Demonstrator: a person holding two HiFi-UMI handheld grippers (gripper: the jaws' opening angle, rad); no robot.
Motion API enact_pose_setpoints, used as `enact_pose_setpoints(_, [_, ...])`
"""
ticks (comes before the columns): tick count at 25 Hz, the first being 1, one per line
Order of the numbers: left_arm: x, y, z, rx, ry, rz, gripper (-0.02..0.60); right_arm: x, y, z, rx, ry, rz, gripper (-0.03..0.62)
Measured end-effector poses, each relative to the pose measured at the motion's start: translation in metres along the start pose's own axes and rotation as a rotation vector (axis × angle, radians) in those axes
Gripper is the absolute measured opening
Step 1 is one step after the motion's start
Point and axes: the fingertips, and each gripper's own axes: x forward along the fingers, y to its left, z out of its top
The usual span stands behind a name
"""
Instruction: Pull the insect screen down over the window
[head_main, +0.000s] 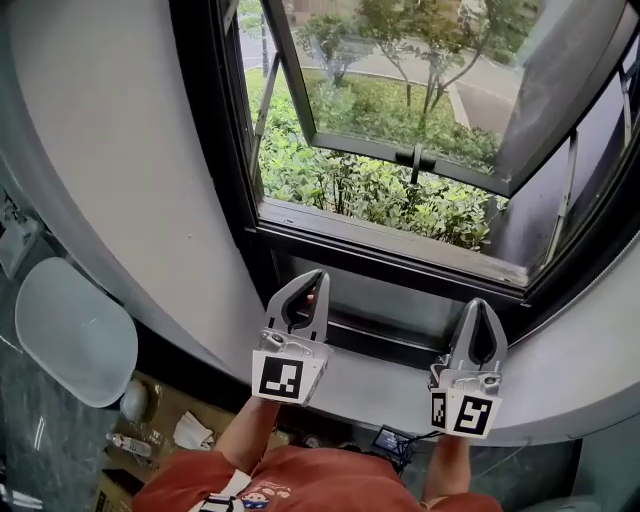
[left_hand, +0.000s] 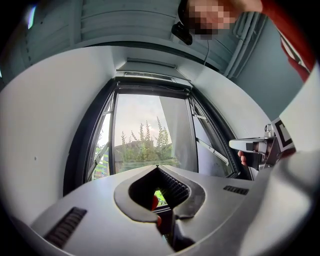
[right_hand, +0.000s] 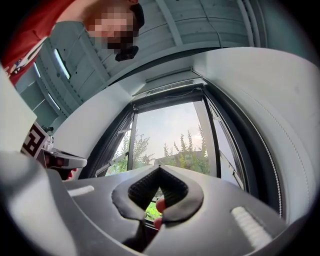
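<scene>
The window (head_main: 400, 130) has a dark frame and its glass sash (head_main: 420, 70) is swung outward. No screen covers the opening. A pale housing bar (left_hand: 150, 64) runs along the frame's top, also seen in the right gripper view (right_hand: 167, 80). My left gripper (head_main: 318, 276) is shut and empty, with its tips just below the dark sill (head_main: 400, 245). To its right my right gripper (head_main: 481, 304) is also shut and empty. From their own views, the left gripper (left_hand: 157, 167) and the right gripper (right_hand: 159, 168) both point up at the window opening.
White curved walls (head_main: 130, 150) flank the window recess. A handle (head_main: 417, 158) sits on the sash's lower rail. Green shrubs (head_main: 360, 185) grow outside. Below at left are a pale oval object (head_main: 70, 330) and a cardboard box (head_main: 160, 425) with small items.
</scene>
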Motion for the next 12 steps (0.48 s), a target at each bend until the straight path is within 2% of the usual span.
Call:
enact_pose_setpoints(5, [0.02,0.014,0.028,0.018,-0.062,0.044,0.005,0.023,-0.013,0.026,-0.065,-0.075,-0.002,0.009])
enact_pose_setpoints(12, [0.055,0.018,0.082,0.059,-0.193,0.044,0.005,0.066,-0.035,0.081,-0.145,-0.22,-0.021,0.009])
